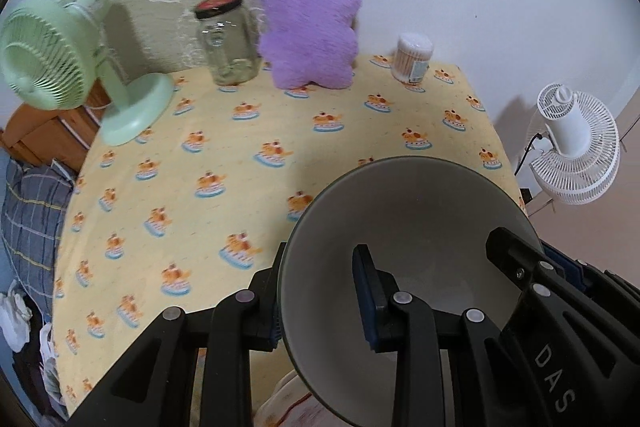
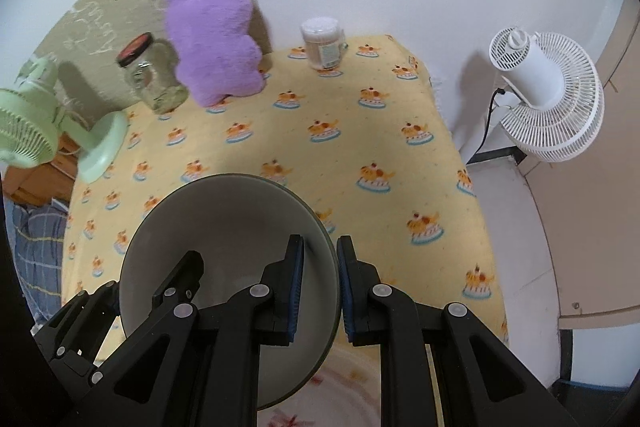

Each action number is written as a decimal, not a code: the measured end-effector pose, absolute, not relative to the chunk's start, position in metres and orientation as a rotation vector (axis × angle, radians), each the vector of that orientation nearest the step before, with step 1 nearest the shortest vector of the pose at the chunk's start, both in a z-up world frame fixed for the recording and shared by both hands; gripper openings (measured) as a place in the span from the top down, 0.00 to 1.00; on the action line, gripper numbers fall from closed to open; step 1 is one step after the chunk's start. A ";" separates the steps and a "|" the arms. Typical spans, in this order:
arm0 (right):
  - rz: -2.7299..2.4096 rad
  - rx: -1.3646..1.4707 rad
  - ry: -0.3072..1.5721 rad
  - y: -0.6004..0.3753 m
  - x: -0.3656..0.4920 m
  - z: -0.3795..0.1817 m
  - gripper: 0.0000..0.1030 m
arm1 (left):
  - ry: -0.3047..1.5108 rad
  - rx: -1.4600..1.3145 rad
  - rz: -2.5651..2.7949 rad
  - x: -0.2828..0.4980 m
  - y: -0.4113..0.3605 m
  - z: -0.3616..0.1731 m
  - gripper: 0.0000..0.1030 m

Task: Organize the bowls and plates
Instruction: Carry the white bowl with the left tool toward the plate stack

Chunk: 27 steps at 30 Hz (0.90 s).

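Yellow cloth printed with little cakes covers the desk (image 1: 280, 131), where a green fan (image 1: 44, 63), a glass jar (image 1: 228, 43), a purple plush toy (image 1: 312, 23) and a tub of cotton swabs (image 1: 414, 57) stand well beyond the fingers, against the wall.

Both tools share one grey bowl (image 1: 408, 247). The left gripper (image 1: 320, 291) is clenched on the bowl's left rim, one finger outside the wall and one inside. Across the bowl, the right gripper (image 2: 320, 291) pinches the right rim the same way, with the wall between its blue pads (image 2: 294, 287).

Beneath the bowl and close under both sets of fingers shows part of a pale floral plate (image 2: 344, 387); whether the bowl touches it cannot be told.

The likely trouble is a slip: each grip holds only a thin, smooth edge, so uneven pull between the hands could tilt the bowl or let it knock the plate.
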State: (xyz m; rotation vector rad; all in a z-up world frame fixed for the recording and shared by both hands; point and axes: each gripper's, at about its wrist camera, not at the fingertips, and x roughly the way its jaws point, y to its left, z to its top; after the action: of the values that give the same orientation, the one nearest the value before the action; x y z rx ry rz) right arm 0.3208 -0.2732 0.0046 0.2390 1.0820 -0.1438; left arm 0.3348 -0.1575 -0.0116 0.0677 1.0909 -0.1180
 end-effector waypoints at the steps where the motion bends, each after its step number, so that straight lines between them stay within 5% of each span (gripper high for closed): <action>1: -0.141 0.238 1.078 -0.266 0.315 0.009 0.80 | 1.088 0.066 -0.116 0.330 -0.151 -0.008 0.73; 27: -0.070 0.176 1.046 -0.104 0.222 0.035 0.80 | 1.052 0.041 -0.063 0.229 0.012 0.021 0.73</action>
State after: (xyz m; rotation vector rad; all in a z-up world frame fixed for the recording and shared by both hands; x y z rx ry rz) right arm 0.2223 -0.1036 0.0349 0.1758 1.0460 -0.0702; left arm 0.2287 0.0122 0.0209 0.0406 1.0519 -0.0630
